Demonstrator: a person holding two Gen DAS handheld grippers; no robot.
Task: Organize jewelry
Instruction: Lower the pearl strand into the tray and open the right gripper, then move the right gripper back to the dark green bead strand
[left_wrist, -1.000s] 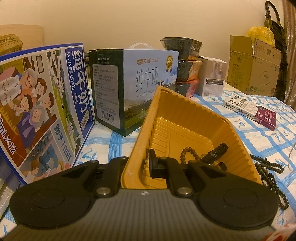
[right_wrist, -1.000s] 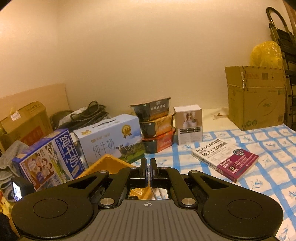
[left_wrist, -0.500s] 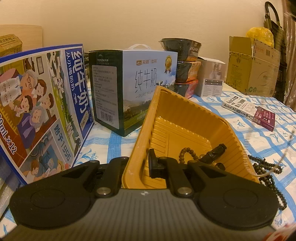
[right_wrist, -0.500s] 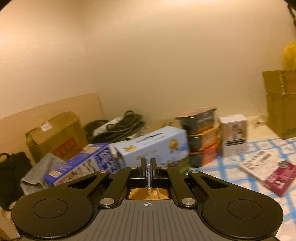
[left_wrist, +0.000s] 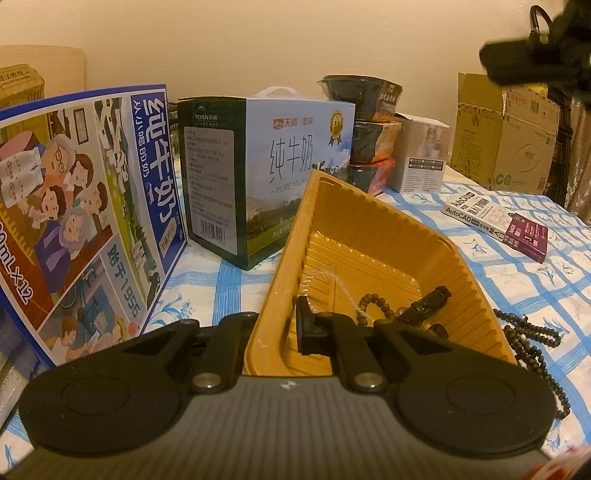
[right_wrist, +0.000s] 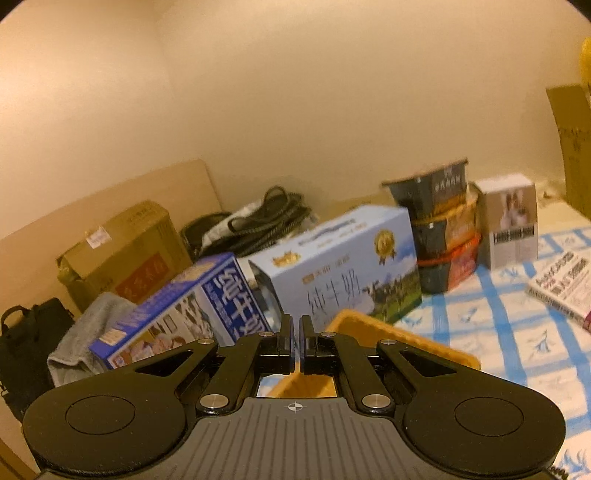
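The left gripper (left_wrist: 275, 328) is clamped on the near left wall of the yellow tray (left_wrist: 373, 218), one finger outside the wall and one inside. The tray is tipped up, its far corner raised toward the pale milk box (left_wrist: 266, 173) and just short of it.

Inside the tray, low at the near end, lie a small brown bead bracelet (left_wrist: 371, 306), a dark clip-like piece (left_wrist: 428, 301) and a thin pale chain (left_wrist: 340, 282) running up the ribbed floor. One long strand of dark beads (left_wrist: 532, 336) lies on the checked tablecloth (left_wrist: 517, 280) just outside the tray's right edge, its loops running down toward the near edge of the view.

To the left, the blue milk box (left_wrist: 85, 206) stands close beside the tray, leaving only a narrow strip of cloth between them. The right side has more bare cloth, out to the book (left_wrist: 495, 221) lying flat well apart from the tray.

The right gripper (right_wrist: 296, 347) is held high, above the tray's rim (right_wrist: 402, 341). Its fingers are closed to a thin slit; I cannot tell whether anything is caught between them. In the left view it shows as a dark blur at the upper right.

By count: two milk boxes, three stacked bowls (left_wrist: 365, 129), one small white box (left_wrist: 421, 155), one book, and one cardboard box (left_wrist: 506, 133) at the far right. In the right view, another cardboard box (right_wrist: 122, 251), a grey cloth (right_wrist: 81, 332) and a black bag (right_wrist: 26, 339) sit at the left.
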